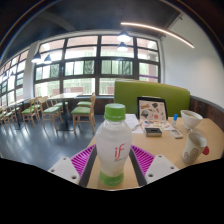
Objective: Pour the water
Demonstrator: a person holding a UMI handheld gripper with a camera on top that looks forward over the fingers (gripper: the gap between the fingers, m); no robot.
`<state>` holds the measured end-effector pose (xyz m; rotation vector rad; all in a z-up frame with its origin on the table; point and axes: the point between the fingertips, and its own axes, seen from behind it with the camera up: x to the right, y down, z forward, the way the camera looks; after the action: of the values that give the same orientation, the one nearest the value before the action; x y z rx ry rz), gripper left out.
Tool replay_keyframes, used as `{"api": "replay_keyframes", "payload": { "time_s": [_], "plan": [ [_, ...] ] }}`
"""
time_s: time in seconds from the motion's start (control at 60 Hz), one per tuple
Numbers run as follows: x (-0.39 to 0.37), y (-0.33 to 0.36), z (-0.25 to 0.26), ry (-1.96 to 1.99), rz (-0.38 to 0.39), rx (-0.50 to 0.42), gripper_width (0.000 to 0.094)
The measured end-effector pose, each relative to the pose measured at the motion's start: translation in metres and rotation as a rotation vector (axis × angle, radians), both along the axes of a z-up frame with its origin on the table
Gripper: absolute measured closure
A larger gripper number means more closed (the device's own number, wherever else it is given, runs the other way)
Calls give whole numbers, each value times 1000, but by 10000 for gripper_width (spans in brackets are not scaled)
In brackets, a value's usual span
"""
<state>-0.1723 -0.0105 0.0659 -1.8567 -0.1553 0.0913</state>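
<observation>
The round pale wooden table (200, 150) carries a white ceramic cup (191, 120) at its far edge. The green-capped clear plastic water bottle (113, 150) sits near its front edge, clenched between the gripper (113, 165) fingers, upright. Judged step: bottle grasped; next, carry it to the cup and tilt.

Translucent, seemingly plastic bottle (113, 150); smooth wooden table (160, 146).

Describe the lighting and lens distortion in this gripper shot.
Gripper view: daylight floods through the big windows, leaving the room dim by contrast; a ceiling strip light glows bright. Wide-angle bending curves the window frames and table. The bottle stands sharp between the gripper fingers.
</observation>
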Motion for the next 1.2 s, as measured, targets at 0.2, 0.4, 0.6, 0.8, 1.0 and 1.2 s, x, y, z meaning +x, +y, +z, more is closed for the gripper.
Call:
{"api": "replay_keyframes", "payload": {
  "time_s": [0.2,0.4,0.6,0.8,1.0,1.2],
  "plan": [
    [-2,16,-4,-4,-29,-20,535],
    [5,34,-4,-34,42,47,618],
    [13,43,0,19,51,39,619],
    [56,41,52,519,1,42,619],
    [118,47,77,1305,17,-81,620],
    [167,40,93,1937,39,-195,619]
  ]
}}
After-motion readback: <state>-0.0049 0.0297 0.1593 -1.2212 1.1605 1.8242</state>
